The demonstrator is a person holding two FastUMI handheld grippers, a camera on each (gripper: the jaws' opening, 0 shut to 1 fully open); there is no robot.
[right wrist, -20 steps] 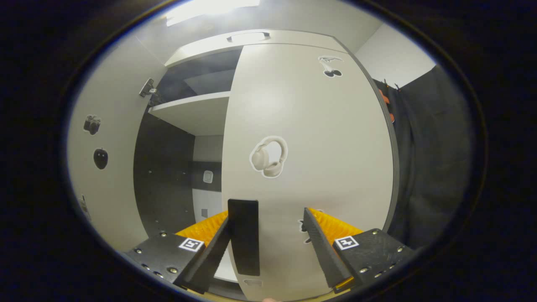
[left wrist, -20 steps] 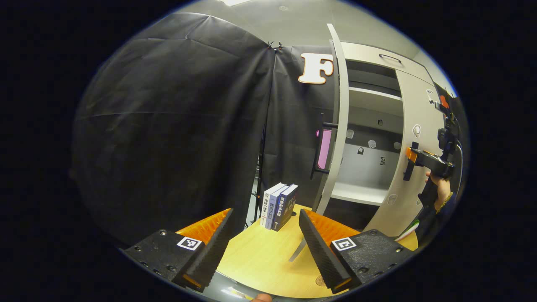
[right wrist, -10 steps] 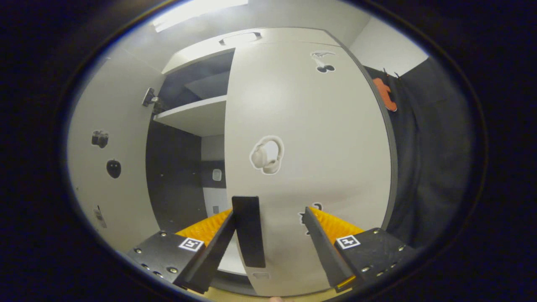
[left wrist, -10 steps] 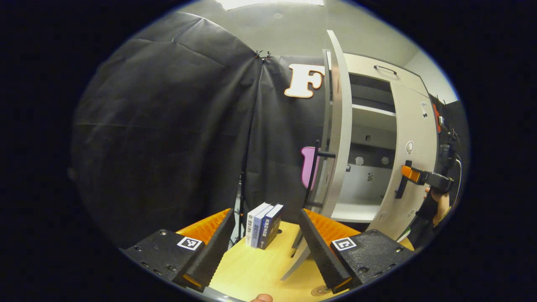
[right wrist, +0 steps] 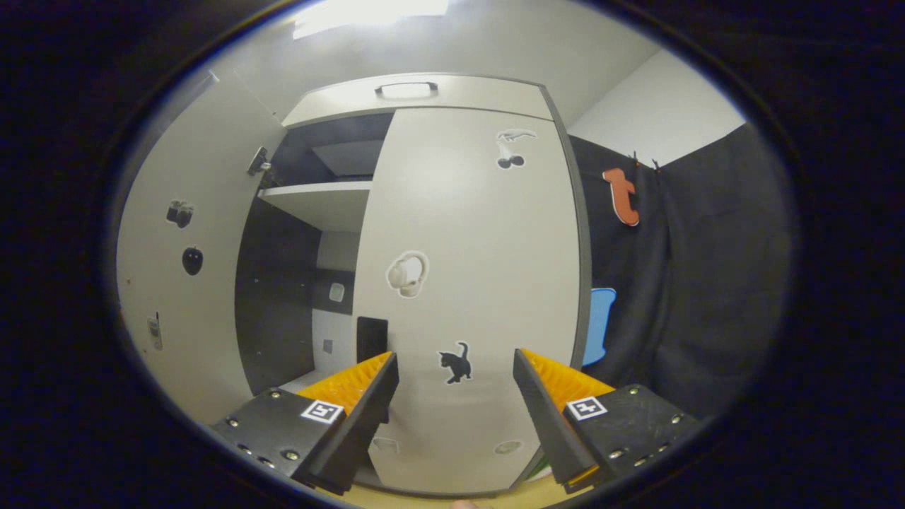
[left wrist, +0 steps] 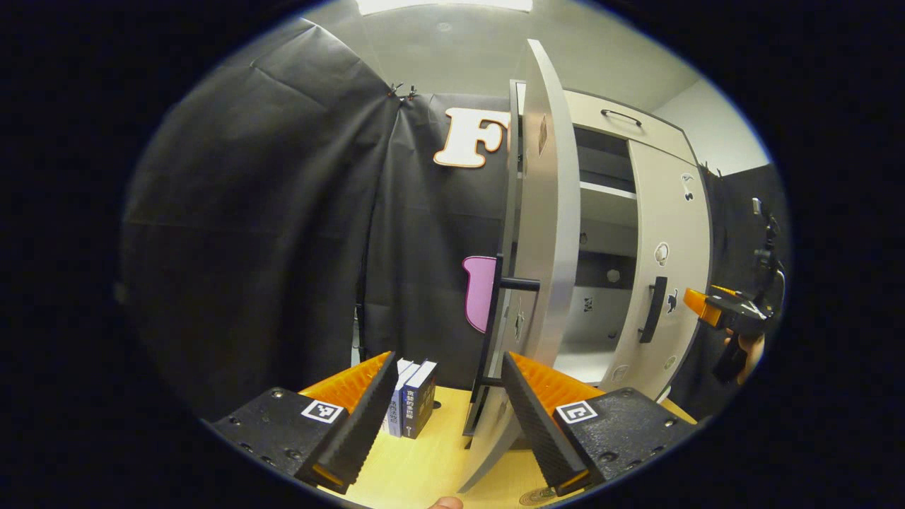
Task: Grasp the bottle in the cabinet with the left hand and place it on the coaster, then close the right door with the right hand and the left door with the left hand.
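Note:
In the left gripper view my left gripper (left wrist: 447,360) is open and empty, low over the wooden table (left wrist: 431,466). The cabinet's left door (left wrist: 548,233) stands wide open, edge-on just beyond my right finger, its black handle (left wrist: 510,284) facing left. The right door (left wrist: 672,268) lies against the cabinet front. The right gripper (left wrist: 691,300), held by a hand, hovers a little off that door. In the right gripper view my right gripper (right wrist: 456,360) is open and empty, facing the right door (right wrist: 481,283) and clear of its handle (right wrist: 371,339). The left door's inner face (right wrist: 184,247) is at the left.
Three books (left wrist: 413,396) stand on the table left of the open door. A small round disc (left wrist: 539,497) shows at the table's near edge. Inside the cabinet a white shelf (right wrist: 325,201) crosses a dark interior. Black cloth walls close both sides.
The right door has swung to the cabinet front and my right gripper has let go of its handle and backed away. My left gripper has moved closer to the open left door's edge.

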